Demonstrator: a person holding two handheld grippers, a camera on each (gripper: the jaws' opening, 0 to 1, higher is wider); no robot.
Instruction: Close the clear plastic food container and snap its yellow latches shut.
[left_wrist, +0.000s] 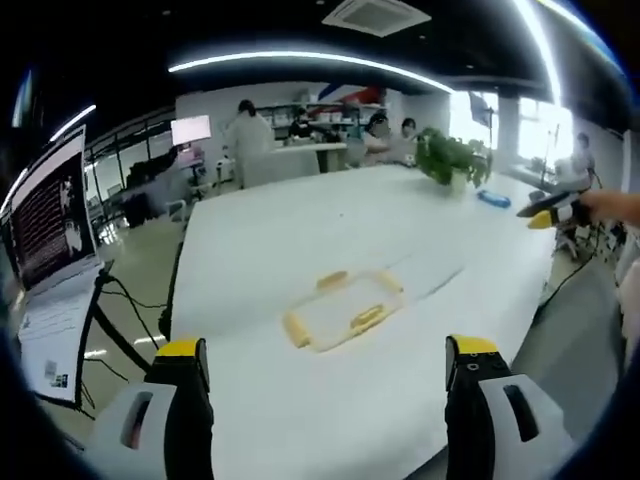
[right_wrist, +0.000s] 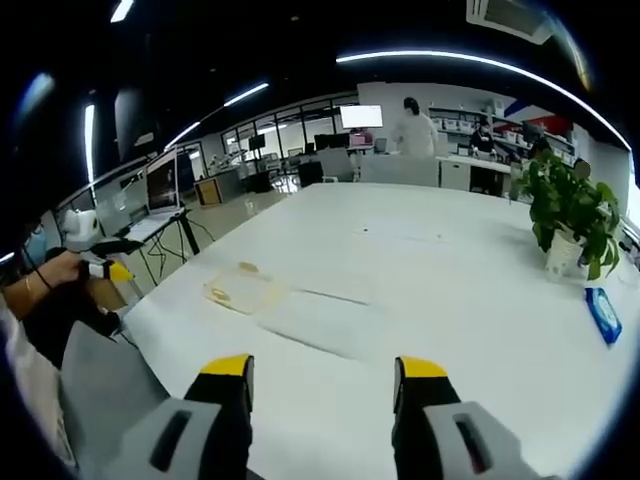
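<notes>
We see the left gripper (left_wrist: 325, 360) with its jaws wide apart and bare, and the right gripper (right_wrist: 322, 378) likewise spread on nothing. The clear food container (left_wrist: 343, 310) lies flat on the white table (left_wrist: 400, 230), ahead of the left gripper, yellow latches (left_wrist: 366, 319) showing, a potted plant (right_wrist: 572, 215) far beyond.

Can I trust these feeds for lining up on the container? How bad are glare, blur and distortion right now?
Left gripper view: the clear container is soft and low in contrast against the white table, yellow latches readable; window glare at upper right. Right gripper view: the container is small and faint, the potted plant sharper. Both views bend straight ceiling lights into arcs.
</notes>
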